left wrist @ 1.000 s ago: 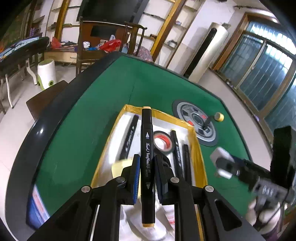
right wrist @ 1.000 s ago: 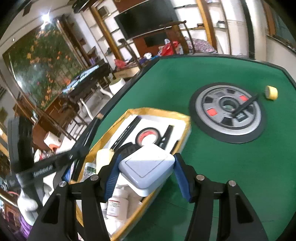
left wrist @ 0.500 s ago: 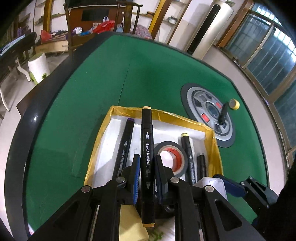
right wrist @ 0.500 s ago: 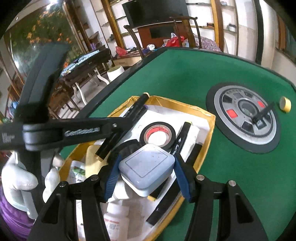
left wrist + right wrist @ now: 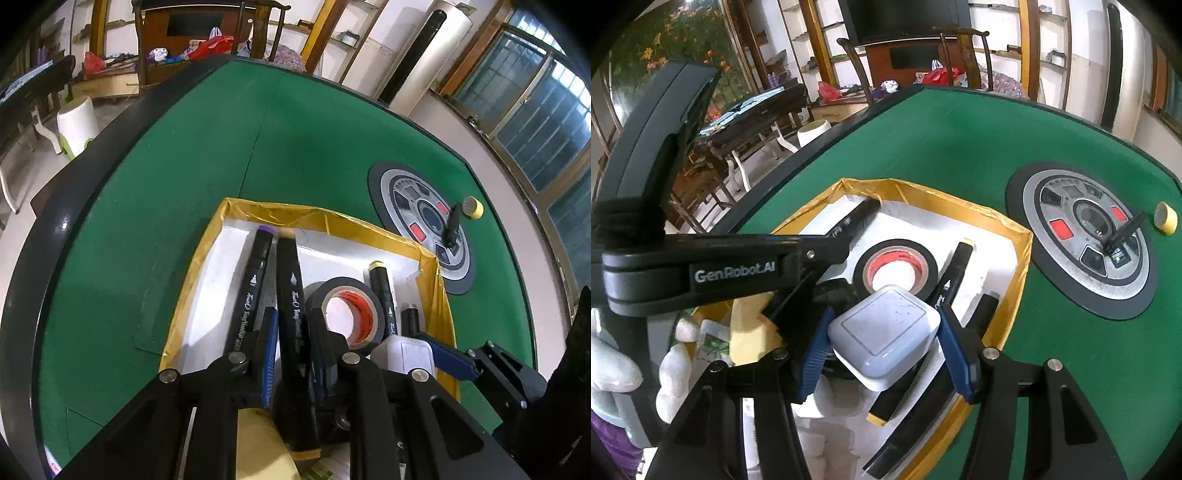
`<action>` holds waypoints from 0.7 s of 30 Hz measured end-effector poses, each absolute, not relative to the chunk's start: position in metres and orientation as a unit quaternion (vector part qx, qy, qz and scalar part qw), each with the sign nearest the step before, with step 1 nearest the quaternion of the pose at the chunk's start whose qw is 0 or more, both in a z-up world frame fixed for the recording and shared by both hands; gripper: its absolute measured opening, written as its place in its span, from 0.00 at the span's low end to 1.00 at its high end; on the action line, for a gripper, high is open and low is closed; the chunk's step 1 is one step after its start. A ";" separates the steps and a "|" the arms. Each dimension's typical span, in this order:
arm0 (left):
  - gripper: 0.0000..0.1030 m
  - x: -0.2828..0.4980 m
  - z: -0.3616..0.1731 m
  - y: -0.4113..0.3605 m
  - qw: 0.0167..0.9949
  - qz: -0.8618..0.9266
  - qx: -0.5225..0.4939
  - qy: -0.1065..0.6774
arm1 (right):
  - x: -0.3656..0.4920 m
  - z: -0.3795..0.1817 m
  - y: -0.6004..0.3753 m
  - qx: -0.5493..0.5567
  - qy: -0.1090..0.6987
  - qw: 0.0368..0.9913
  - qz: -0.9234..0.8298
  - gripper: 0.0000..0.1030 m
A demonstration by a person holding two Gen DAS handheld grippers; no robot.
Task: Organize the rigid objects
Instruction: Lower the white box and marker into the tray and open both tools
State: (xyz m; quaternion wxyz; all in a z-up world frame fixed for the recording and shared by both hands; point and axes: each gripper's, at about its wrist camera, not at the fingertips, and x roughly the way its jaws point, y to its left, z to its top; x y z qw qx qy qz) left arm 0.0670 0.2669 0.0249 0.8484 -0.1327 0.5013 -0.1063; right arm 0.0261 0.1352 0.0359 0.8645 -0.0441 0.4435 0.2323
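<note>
Left gripper (image 5: 291,332) clamps your marker (image 5: 291,295) over the tray (image 5: 428,254); right gripper (image 5: 882,336) clamps the white box (image 5: 886,332) there. Both await release; tape roll (image 5: 472,207) remains outside.

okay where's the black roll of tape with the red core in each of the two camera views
Left wrist view: the black roll of tape with a red core lies right of centre in the tray, just right of the left gripper.
Right wrist view: it sits at centre, just beyond the right gripper.
Shared landmark: the yellow-edged tray.
</note>
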 end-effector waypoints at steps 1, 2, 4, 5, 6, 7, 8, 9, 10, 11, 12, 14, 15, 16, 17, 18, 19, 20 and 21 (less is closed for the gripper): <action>0.16 0.066 0.026 0.266 0.850 -0.106 -0.130 0.500 | 0.027 0.036 0.136 -0.047 0.442 0.866 0.230 0.55; 0.16 0.066 0.027 0.265 0.851 -0.105 -0.127 0.498 | 0.027 0.036 0.136 -0.052 0.439 0.868 0.227 0.55; 0.16 0.064 0.029 0.264 0.854 -0.106 -0.125 0.494 | 0.028 0.036 0.138 -0.057 0.437 0.870 0.222 0.55; 0.16 0.063 0.030 0.263 0.854 -0.107 -0.125 0.493 | 0.029 0.035 0.138 -0.059 0.436 0.871 0.220 0.55; 0.16 0.062 0.032 0.263 0.854 -0.109 -0.127 0.492 | 0.030 0.035 0.138 -0.062 0.435 0.872 0.217 0.55; 0.16 0.061 0.033 0.264 0.854 -0.111 -0.130 0.491 | 0.031 0.034 0.138 -0.064 0.434 0.873 0.213 0.54; 0.16 0.060 0.034 0.263 0.854 -0.111 -0.132 0.490 | 0.032 0.034 0.138 -0.064 0.435 0.874 0.208 0.54; 0.18 0.058 0.035 0.264 0.854 -0.112 -0.136 0.489 | 0.032 0.034 0.138 -0.065 0.435 0.874 0.206 0.54; 0.25 0.057 0.036 0.265 0.854 -0.112 -0.139 0.489 | 0.033 0.034 0.138 -0.066 0.435 0.874 0.205 0.54; 0.28 0.055 0.037 0.266 0.854 -0.110 -0.145 0.487 | 0.033 0.034 0.138 -0.068 0.435 0.875 0.204 0.55; 0.33 0.054 0.037 0.267 0.854 -0.109 -0.148 0.486 | 0.032 0.033 0.138 -0.072 0.434 0.875 0.203 0.55; 0.33 0.051 0.038 0.269 0.855 -0.109 -0.154 0.483 | 0.031 0.034 0.139 -0.077 0.432 0.875 0.202 0.55; 0.33 0.048 0.039 0.270 0.855 -0.110 -0.156 0.482 | 0.030 0.033 0.139 -0.079 0.431 0.876 0.201 0.55; 0.33 0.046 0.040 0.271 0.855 -0.110 -0.158 0.481 | 0.030 0.033 0.140 -0.081 0.430 0.877 0.200 0.55; 0.33 0.043 0.041 0.272 0.857 -0.111 -0.160 0.478 | 0.030 0.033 0.141 -0.083 0.429 0.877 0.199 0.55; 0.33 0.041 0.042 0.272 0.858 -0.111 -0.160 0.475 | 0.029 0.033 0.141 -0.084 0.429 0.877 0.198 0.55; 0.33 0.039 0.043 0.272 0.859 -0.111 -0.160 0.474 | 0.028 0.033 0.141 -0.087 0.428 0.878 0.197 0.55; 0.33 0.036 0.044 0.273 0.860 -0.110 -0.161 0.472 | 0.028 0.033 0.142 -0.088 0.428 0.878 0.196 0.55; 0.33 0.032 0.045 0.274 0.860 -0.109 -0.165 0.470 | 0.027 0.033 0.142 -0.090 0.428 0.878 0.195 0.55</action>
